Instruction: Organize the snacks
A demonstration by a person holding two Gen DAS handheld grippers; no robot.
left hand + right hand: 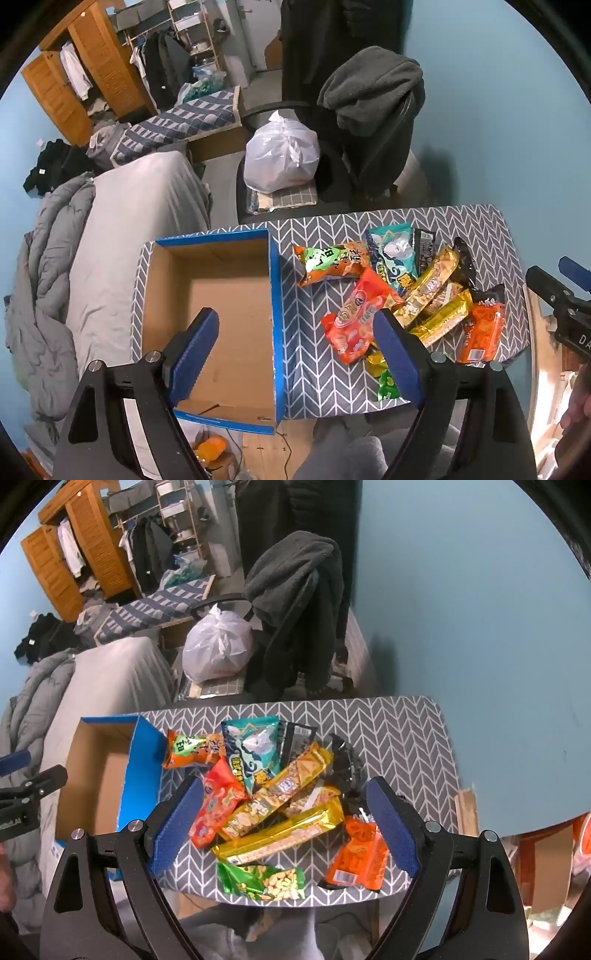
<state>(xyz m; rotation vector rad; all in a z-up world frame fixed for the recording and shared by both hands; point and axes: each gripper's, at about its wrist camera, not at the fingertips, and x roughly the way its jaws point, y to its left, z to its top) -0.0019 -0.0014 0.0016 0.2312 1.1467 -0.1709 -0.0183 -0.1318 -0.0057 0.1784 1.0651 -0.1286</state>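
Observation:
An empty cardboard box with a blue rim (275, 295) stands on the left of a table covered in grey chevron cloth (369, 225). To its right lies a heap of snack packets: a red one (354, 317), an orange-green one (328, 264), a teal one (391, 254), gold bars (439, 317) and an orange one (484, 332). My left gripper (295, 350) hangs open over the box's right wall, holding nothing. My right gripper (284, 827) stands open above the heap, around a gold bar (280, 834) without touching it. A green peanut packet (262, 880) lies at the near edge.
Behind the table stands an office chair draped in dark fleece (369, 110) with a white plastic bag (280, 155) on its seat. A bed with a grey duvet (129, 221) runs along the left. A blue wall (480, 627) closes the right side.

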